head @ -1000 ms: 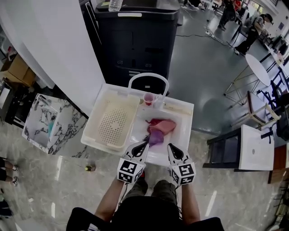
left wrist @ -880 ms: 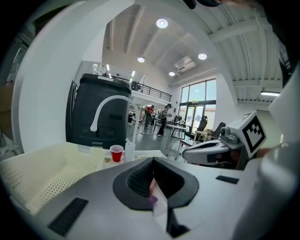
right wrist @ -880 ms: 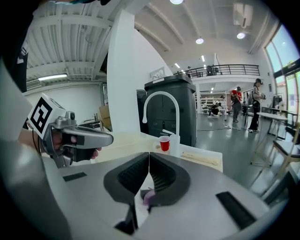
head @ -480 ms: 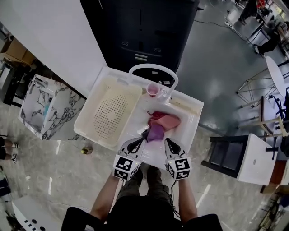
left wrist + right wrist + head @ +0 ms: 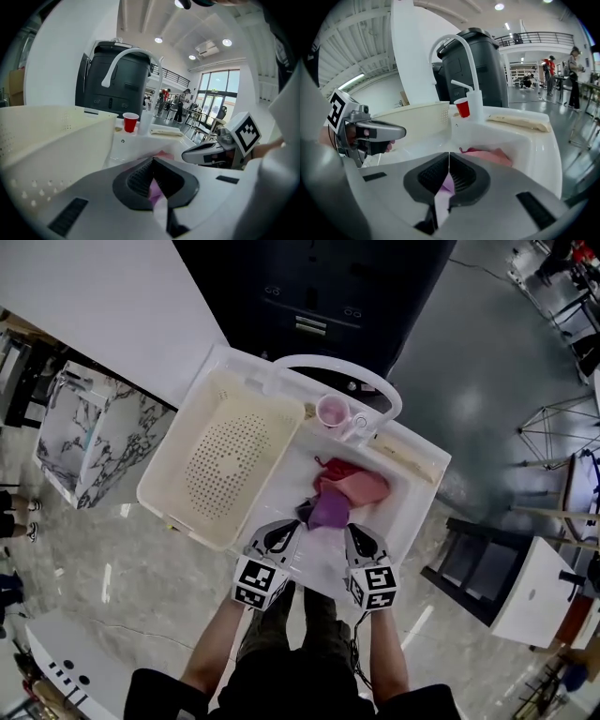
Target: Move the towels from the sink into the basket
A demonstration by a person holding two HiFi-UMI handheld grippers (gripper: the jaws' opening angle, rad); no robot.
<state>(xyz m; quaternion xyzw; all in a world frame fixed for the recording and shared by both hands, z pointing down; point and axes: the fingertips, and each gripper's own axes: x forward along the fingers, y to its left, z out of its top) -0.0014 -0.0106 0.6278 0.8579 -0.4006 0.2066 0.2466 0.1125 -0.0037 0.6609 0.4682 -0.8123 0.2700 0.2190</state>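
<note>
A heap of towels lies in the white sink [image 5: 412, 498]: a pink towel [image 5: 358, 487] [image 5: 490, 155], a purple towel [image 5: 328, 511] and a red one [image 5: 335, 468] behind them. The cream perforated basket [image 5: 225, 460] [image 5: 51, 136] sits empty in the left half of the unit. My left gripper [image 5: 292, 527] [image 5: 152, 160] and right gripper [image 5: 352, 532] [image 5: 449, 154] hover side by side over the sink's front edge, just short of the purple towel. Both are shut, with nothing gripped. Purple cloth shows through the gap behind each pair of pads.
A white arched faucet [image 5: 337, 367] rises at the back of the sink, with a red cup [image 5: 332, 411] [image 5: 462, 108] and a clear tumbler [image 5: 356, 422] beside it. A beige cloth [image 5: 408, 454] lies on the back rim. A dark cabinet [image 5: 309, 296] stands behind.
Both grippers have sunk toward the sink's front edge and now sit closer to the purple towel. The towels have not moved. The sink fills more of the head view.
</note>
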